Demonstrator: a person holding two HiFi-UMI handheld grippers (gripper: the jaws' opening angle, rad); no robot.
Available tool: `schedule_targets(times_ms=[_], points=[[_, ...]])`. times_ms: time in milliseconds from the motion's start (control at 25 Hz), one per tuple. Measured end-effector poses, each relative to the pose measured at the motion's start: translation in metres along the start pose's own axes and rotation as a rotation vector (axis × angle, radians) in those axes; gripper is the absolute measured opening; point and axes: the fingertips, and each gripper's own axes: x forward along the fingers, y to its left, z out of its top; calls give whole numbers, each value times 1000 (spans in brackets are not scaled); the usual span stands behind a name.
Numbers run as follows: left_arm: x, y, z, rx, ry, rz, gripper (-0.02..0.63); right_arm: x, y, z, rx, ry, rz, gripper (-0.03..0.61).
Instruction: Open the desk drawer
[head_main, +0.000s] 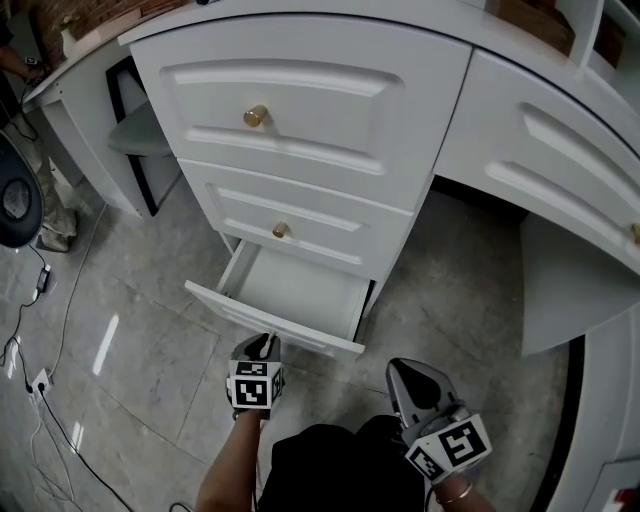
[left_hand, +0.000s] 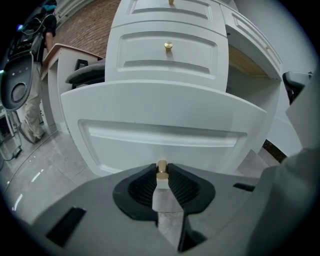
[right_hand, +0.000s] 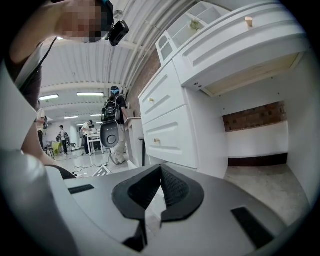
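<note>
The white desk's bottom drawer (head_main: 290, 296) stands pulled out over the tiled floor, its inside bare. In the left gripper view its front panel (left_hand: 160, 120) fills the middle. My left gripper (head_main: 265, 347) (left_hand: 162, 171) is shut on the drawer's small brass knob (left_hand: 162, 167), which is pinched between the ribbed pads. The knob is hidden behind the gripper in the head view. My right gripper (head_main: 403, 370) (right_hand: 160, 168) hangs to the right of the drawer, apart from it. Its jaws are shut with nothing between them.
Two closed drawers with brass knobs (head_main: 281, 230) (head_main: 256, 116) sit above the open one. A grey chair seat (head_main: 140, 135) is tucked under the desk at left. Cables (head_main: 40, 290) and a black round device (head_main: 15, 200) lie at far left. A knee recess (head_main: 470, 230) opens right of the drawers.
</note>
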Motion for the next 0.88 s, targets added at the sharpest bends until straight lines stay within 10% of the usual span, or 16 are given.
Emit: schedule_targets(times_ms=[880], points=[[-45, 1, -32, -67, 30, 11, 77, -7, 18, 5, 16, -1, 41, 5]])
